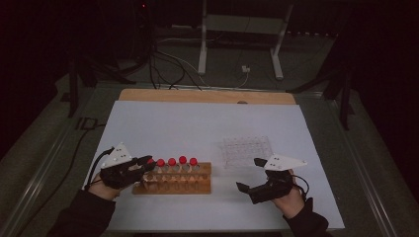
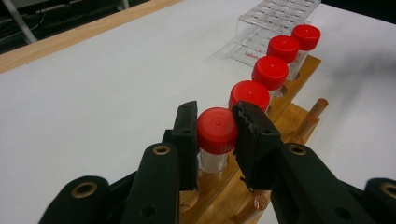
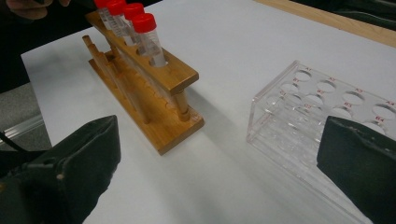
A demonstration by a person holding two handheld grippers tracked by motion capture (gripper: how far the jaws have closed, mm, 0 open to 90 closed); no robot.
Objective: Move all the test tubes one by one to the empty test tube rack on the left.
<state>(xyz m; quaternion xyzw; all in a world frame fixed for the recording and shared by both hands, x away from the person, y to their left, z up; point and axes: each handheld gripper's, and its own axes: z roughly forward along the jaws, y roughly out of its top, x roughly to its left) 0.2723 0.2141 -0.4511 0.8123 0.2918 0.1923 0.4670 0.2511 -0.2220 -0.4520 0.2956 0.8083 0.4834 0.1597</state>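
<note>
A wooden rack (image 1: pixel 174 186) near the table's front holds a row of several clear tubes with red caps (image 1: pixel 183 160). In the left gripper view, my left gripper (image 2: pixel 215 113) is shut on the red cap of the nearest tube (image 2: pixel 215 133), which stands upright in the rack (image 2: pixel 219 196). From above, that left gripper (image 1: pixel 148 163) is at the rack's left end. To the right of the rack, my right gripper (image 1: pixel 248 174) hangs open with nothing between its jaws. In its own view, the right gripper (image 3: pixel 222 128) faces the wooden rack (image 3: pixel 154 88) and a clear plastic rack (image 3: pixel 317 107).
The empty clear plastic rack (image 1: pixel 247 149) with round holes stands behind the right gripper. A white sheet (image 1: pixel 197 123) covers the table, with a wooden strip (image 1: pixel 207 96) along its far edge. Cables and a metal stand lie on the floor beyond.
</note>
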